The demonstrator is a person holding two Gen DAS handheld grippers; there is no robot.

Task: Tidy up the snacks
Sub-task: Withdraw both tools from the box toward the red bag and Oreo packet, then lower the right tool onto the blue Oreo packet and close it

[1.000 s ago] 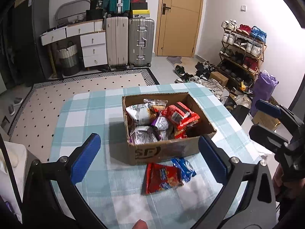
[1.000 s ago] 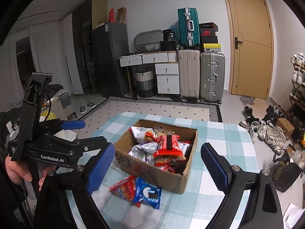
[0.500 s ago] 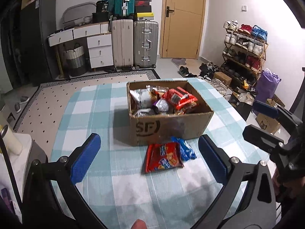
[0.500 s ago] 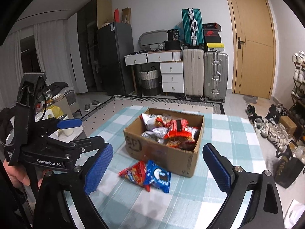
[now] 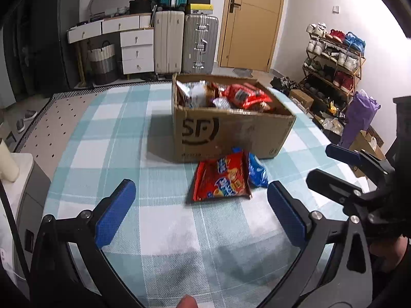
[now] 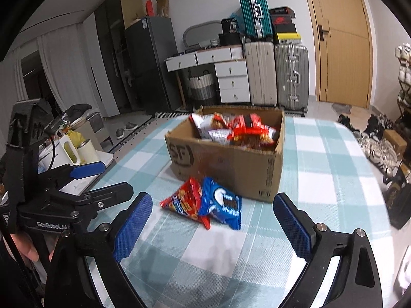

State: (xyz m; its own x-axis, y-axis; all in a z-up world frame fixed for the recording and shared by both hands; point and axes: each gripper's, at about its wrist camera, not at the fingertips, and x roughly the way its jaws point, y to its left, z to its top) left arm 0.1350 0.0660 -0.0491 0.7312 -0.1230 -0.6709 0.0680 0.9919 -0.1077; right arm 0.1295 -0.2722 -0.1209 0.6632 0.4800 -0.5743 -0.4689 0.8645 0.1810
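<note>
Lying flat on the checked worktop (image 5: 108, 154), just in front of the cardboard box (image 5: 231, 133), are the two packets we have yet to put away: a red snack bag (image 5: 222, 179) and a blue cookie packet (image 5: 257, 170) tucked partly under its right edge. The box already holds a heap of packets that rises to its rim.

Our left gripper (image 5: 200, 205) hovers above the cloth short of the red bag, jaws spread wide and holding nothing. Our right gripper (image 6: 213, 225) is equally wide and empty, with both packets between its fingers' line of sight.

We judge the overlap to be the main hazard: closing on one bag may drag or flip the other, perhaps toward the table edge. The foil is thin and slippery, so a pinch on a puffed middle could slide off or crush what is inside; a crimped edge looks safer. With both grippers close together, they might collide. And because the box is so full, a packet dropped on top could slip back out.
</note>
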